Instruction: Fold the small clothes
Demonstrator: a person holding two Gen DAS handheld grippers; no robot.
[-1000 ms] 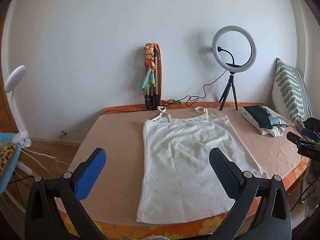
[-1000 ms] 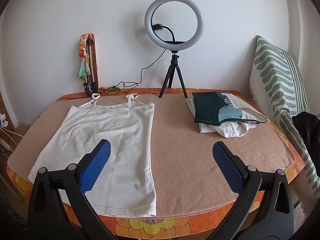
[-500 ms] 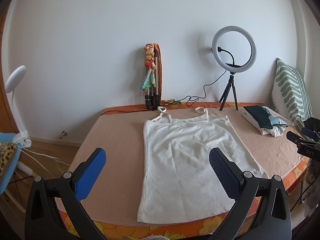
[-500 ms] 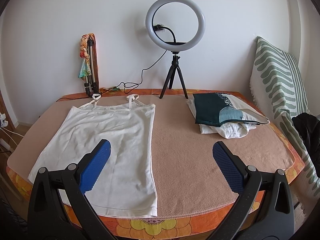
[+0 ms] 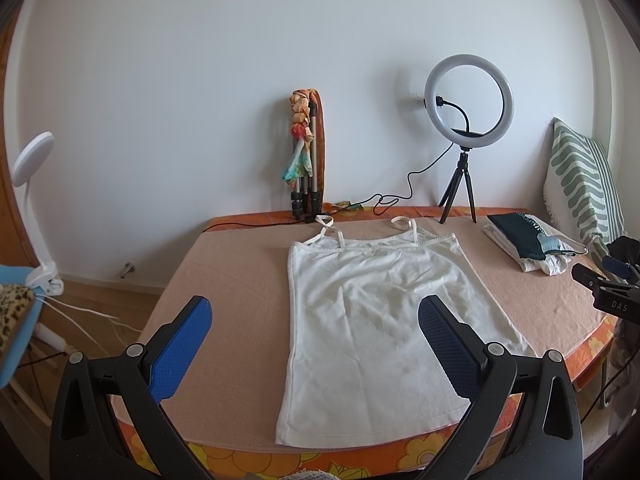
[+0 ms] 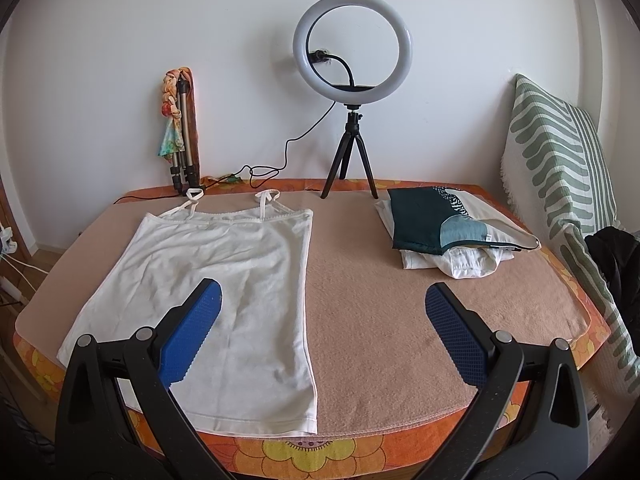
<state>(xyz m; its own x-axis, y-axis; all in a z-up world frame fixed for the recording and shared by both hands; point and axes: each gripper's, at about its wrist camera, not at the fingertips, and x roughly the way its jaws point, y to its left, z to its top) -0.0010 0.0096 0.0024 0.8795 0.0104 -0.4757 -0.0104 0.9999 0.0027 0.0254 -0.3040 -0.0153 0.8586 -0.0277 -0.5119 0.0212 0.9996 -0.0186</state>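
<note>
A white strappy camisole (image 5: 380,312) lies flat and spread out on the beige-covered table (image 5: 240,280), straps toward the wall, hem at the front edge. It also shows in the right wrist view (image 6: 224,276). My left gripper (image 5: 314,320) is open and empty, held above the hem end of the top. My right gripper (image 6: 322,308) is open and empty, above the top's right edge and the bare blanket. The right gripper's tip (image 5: 600,288) shows at the right edge of the left wrist view.
A pile of folded clothes (image 6: 444,232) sits at the back right. A ring light on a tripod (image 6: 352,92) and a folded tripod with a scarf (image 6: 180,128) stand by the wall, with a cable (image 6: 256,172). A striped cushion (image 6: 560,168) leans at right.
Both grippers have shifted very slightly closer to the table; the camisole has not moved and both grippers stay open.
</note>
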